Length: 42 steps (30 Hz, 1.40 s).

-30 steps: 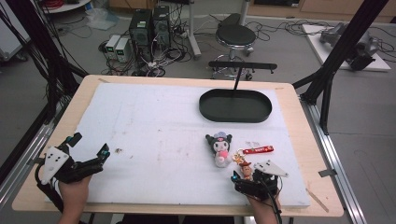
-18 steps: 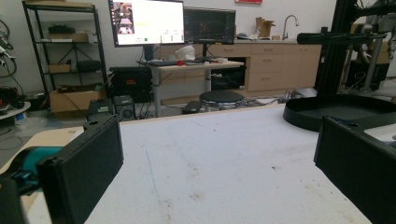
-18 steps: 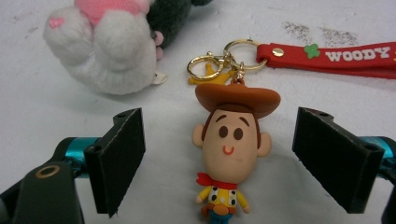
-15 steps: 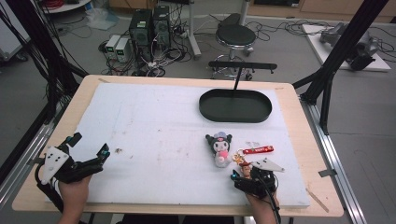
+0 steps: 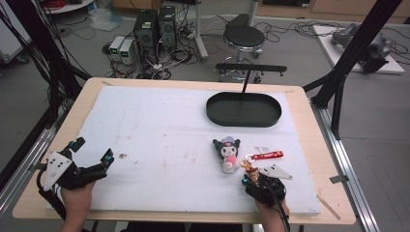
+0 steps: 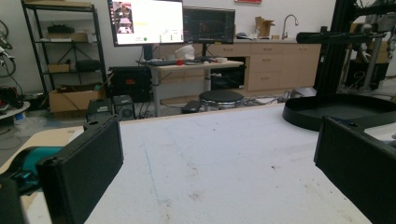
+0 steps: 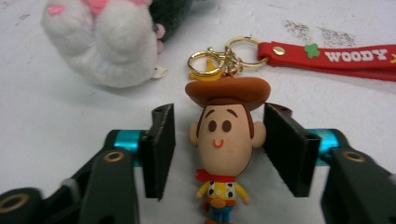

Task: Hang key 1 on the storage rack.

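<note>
White foam mat point(image 5: 159, 130) on wooden table point(image 5: 92, 94) — cluttered lab.

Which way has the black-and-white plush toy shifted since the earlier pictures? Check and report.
No. The black-and-white plush toy lies at the same spot below the black oval tray.

The high view looks forward and down over the whole bench point(image 5: 145, 125). The left gripper view sits low, facing level across it toward the black tray point(image 6: 336, 109), at upper centre from above. The right gripper view looks closely down on the Woody keychain point(image 7: 226, 140).
</note>
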Each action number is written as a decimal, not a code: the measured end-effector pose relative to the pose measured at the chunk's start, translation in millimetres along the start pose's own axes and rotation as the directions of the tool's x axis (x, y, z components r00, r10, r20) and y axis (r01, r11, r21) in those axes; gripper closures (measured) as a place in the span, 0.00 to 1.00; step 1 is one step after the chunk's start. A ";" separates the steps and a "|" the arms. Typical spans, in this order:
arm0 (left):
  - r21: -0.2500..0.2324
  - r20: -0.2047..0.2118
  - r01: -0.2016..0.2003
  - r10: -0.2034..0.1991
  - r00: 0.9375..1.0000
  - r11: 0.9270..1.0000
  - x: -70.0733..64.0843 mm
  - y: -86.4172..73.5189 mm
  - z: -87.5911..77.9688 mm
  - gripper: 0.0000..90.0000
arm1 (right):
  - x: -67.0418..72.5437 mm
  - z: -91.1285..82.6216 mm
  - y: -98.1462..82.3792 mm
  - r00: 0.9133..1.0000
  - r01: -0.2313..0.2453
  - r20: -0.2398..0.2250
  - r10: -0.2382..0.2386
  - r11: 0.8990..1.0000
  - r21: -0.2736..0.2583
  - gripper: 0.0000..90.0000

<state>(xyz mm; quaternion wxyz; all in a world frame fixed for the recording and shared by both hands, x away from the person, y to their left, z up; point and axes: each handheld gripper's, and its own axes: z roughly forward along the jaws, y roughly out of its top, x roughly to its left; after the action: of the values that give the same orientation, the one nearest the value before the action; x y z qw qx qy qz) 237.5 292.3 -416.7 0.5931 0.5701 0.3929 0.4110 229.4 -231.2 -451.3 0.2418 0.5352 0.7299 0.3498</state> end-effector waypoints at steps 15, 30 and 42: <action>0.006 0.001 -0.002 0.002 1.000 1.000 0.2 -0.4 0.1 0.02 | 1.4 -3.2 -0.6 0.999 0.024 -0.020 -0.025 0.999 -0.022 0.74; 0.005 0.002 0.002 -0.002 1.000 1.000 0.2 -1.0 0.7 0.02 | -2.2 -12.3 -1.0 1.000 0.022 0.012 -0.020 0.994 -0.110 0.74; 0.006 0.002 -0.001 0.001 1.000 1.000 0.2 -1.3 0.6 0.02 | -2.2 -23.9 1.1 0.998 0.043 0.052 -0.032 0.974 -0.224 0.74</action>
<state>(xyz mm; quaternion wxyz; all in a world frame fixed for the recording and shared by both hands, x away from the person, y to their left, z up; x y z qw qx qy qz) 238.2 292.2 -417.9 0.5917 0.5724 0.3932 0.4095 213.3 -239.2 -435.3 0.3247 0.4989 0.6895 0.4127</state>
